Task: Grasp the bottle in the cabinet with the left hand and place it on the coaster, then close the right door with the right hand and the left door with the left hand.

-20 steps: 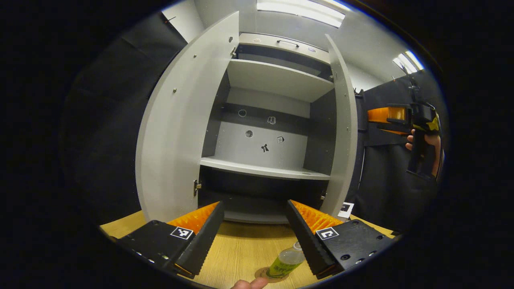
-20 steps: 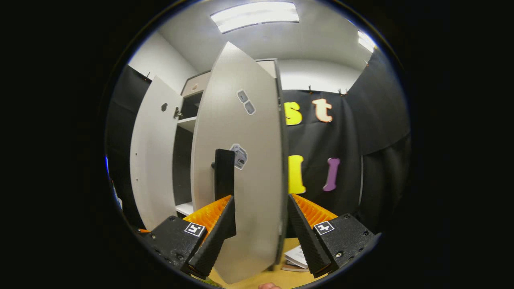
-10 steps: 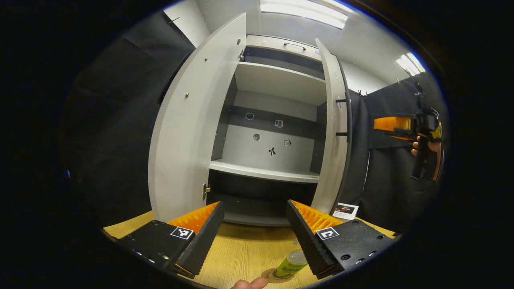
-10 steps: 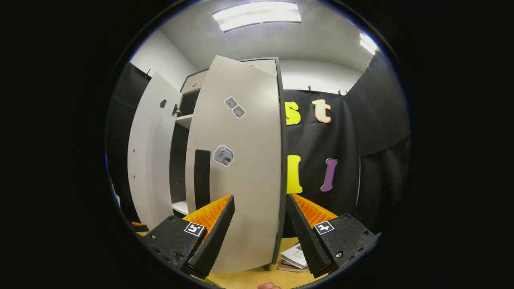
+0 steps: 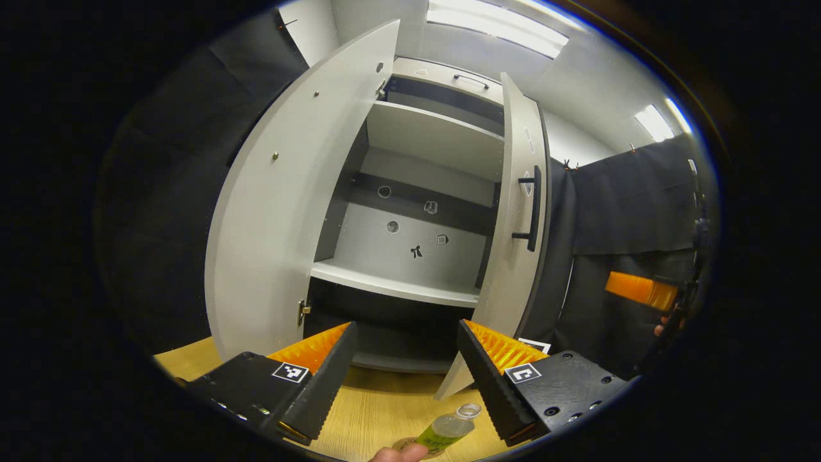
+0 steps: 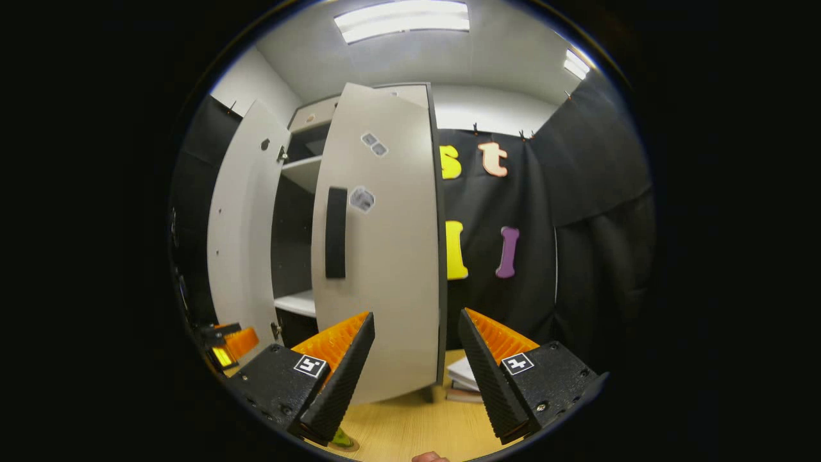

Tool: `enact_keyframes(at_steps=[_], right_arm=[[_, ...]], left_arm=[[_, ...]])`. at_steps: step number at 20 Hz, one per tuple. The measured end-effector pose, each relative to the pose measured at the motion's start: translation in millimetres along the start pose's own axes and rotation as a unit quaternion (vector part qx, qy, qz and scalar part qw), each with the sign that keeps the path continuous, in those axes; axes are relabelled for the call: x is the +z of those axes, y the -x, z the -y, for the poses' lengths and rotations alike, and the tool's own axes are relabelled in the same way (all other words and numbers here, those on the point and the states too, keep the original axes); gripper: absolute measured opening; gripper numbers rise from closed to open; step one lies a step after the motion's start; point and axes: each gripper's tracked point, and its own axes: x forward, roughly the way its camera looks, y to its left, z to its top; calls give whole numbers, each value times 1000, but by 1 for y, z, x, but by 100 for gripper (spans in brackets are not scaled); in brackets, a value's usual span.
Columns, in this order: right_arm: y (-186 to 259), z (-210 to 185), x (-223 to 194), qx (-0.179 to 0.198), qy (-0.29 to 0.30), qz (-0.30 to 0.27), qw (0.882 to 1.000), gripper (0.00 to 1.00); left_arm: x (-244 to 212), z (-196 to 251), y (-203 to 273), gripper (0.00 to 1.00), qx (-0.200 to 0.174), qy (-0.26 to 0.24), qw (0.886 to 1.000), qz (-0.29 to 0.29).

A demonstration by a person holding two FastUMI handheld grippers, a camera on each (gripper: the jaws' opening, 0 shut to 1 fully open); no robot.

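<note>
Grey right door half-closed, left door wide open. Bottle on coaster. Left gripper and right gripper both spread, empty.

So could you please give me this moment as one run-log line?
clear green-labelled bottle: on coaster | grey right cabinet door: partly closed | grey left cabinet door: open | left hand-held gripper: open | right hand-held gripper: open

At the bottom of both views, each gripper, left and right, has black bumpy jaws, orange ridged backs, black blocks with screws and small black-and-white square marks.
</note>
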Motion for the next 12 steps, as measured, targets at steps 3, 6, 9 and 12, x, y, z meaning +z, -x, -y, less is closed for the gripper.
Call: enact_keyframes(at_steps=[3, 6, 9, 12], right_arm=[[12, 6, -24, -11, -7, -14, 1000, 82], [15, 2, -41, -10, -30, -26, 999, 81], [7, -5, -44, 3, -29, -31, 999, 81], [-1, -19, -32, 26, -37, -23, 999, 82]], left_arm=[[-1, 2, 1, 95, -5, 1, 1000, -3], [13, -1, 7, 100, 4, -2, 1000, 5], [74, 5, 23, 99, -16, 15, 999, 48], [122, -24, 43, 99, -11, 22, 998, 55]])
